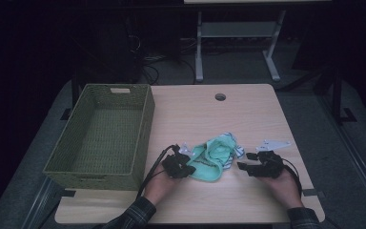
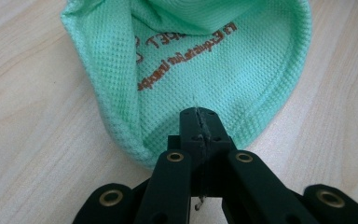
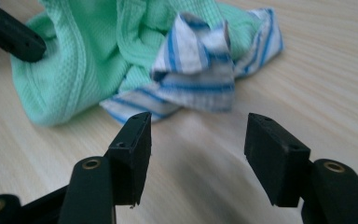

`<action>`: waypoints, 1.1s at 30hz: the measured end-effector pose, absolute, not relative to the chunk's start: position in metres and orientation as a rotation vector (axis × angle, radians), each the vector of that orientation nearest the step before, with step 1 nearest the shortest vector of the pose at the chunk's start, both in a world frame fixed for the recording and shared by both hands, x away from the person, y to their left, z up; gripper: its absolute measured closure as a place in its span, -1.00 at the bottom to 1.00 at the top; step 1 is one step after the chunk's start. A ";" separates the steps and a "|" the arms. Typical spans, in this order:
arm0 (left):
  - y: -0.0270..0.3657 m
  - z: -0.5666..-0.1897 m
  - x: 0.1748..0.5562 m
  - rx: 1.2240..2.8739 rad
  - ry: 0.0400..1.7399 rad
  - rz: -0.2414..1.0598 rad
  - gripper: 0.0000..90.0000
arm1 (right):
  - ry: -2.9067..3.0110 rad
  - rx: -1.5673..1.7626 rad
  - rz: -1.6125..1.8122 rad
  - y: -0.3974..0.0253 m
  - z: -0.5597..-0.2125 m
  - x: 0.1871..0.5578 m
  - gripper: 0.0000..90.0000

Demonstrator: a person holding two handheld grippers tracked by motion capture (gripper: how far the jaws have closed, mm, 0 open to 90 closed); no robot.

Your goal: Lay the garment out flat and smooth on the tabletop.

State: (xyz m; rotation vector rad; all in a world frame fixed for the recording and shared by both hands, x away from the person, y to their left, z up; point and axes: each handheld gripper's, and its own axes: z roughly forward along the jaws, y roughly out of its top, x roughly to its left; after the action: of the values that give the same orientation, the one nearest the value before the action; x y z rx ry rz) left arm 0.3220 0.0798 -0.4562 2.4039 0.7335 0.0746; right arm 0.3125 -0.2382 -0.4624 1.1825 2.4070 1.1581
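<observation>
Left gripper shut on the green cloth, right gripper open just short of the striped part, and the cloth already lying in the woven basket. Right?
Not quite: the green cloth lies on the table, beside the woven basket, as the high view shows. The rest holds: the left gripper is shut on its edge, and the right gripper is open, short of the striped part.

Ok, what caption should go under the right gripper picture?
Open right gripper faces a green cloth and striped cloth on the table.
</observation>
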 end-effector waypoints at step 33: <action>0.081 -0.456 0.324 2.401 0.738 0.060 0.99 | 2.299 1.155 1.197 -0.245 -0.426 0.362 0.89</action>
State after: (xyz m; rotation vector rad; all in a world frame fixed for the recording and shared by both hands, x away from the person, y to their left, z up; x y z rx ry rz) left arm 0.3239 0.0807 -0.4563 2.4006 0.7381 0.0597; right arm 0.3625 -0.2448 -0.4255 1.1546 2.2986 1.1973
